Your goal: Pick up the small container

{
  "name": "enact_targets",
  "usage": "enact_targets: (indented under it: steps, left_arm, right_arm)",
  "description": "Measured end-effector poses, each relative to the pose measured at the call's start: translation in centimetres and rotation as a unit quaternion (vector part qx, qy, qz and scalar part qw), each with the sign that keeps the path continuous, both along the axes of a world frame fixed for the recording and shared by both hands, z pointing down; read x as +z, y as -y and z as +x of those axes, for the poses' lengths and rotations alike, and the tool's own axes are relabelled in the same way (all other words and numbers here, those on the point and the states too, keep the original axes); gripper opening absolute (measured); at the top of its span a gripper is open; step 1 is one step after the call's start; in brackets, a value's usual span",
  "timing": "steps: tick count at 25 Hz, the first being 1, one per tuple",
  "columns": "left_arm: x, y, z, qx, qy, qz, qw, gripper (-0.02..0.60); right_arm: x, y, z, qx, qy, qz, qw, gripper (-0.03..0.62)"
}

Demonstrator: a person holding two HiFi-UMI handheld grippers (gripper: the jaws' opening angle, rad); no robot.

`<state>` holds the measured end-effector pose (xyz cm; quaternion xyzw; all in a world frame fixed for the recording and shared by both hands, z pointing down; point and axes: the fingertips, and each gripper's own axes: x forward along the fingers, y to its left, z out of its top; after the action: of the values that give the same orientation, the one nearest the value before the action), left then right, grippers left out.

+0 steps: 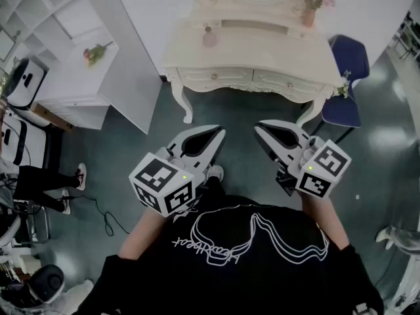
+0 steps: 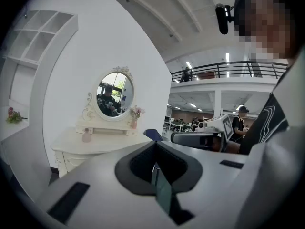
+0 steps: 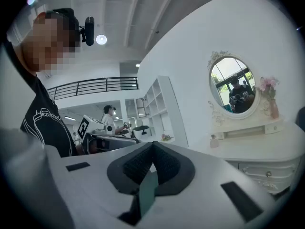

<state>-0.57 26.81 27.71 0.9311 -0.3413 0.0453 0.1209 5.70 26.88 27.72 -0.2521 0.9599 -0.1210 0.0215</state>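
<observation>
Two hand-held grippers are being held out side by side above the dark floor (image 1: 131,149), short of a cream vanity surface (image 1: 262,51). The left gripper (image 1: 213,131) is being held fully closed, its jaws pressed together with nothing between them. The right gripper (image 1: 260,127) is likewise being held with its jaws meeting at the tips and nothing gripped. Nothing is being touched by either one. The small container (image 1: 209,38), a pale pink bottle-like piece, is being seen standing on the surface toward its left side, just in front of the low ledge under the oval mirror (image 2: 115,93) and well apart from both grippers. A vase of pink flowers (image 1: 310,8) is being shown at the right end of the same surface, and a blue chair (image 1: 346,84) beside its right corner. A white shelving unit (image 1: 59,44) is being shown at the left, with a pink flower sprig (image 1: 94,53) lying on its lower ledge
</observation>
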Motion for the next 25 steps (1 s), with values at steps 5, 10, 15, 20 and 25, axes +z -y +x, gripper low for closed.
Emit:
enact_targets:
  steps: [5,10,15,20,25]
  left_arm:
    - [-0.3,-0.7,0.3,-0.005,0.002,0.004,1.0,0.006]
    - [-0.5,-0.5,0.2,-0.024,-0.001,0.007,0.9997,0.006]
    - [-0.5,-0.5,0.2,-0.032,0.0,0.004,0.9995,0.006]
    - [0.0,0.4,-0.4,-0.038,0.001,0.0,0.9993,0.006]
    - [0.4,2.4,-0.6,-0.04,-0.003,-0.009,0.9992,0.006]
  right_arm:
    - [0.0,-0.6,0.6,0.003,-0.001,-0.001,1.0,0.008]
    - [-0.2,-0.4,1.5,0.012,0.005,-0.002,1.0,0.008]
    - [0.0,-0.2,2.0,0.021,-0.005,0.006,1.0,0.008]
    - [0.7,1.0,1.9,0.031,-0.003,-0.006,0.999,0.008]
    - [1.1,2.7,1.8,0.032,-0.007,-0.015,0.999,0.008]
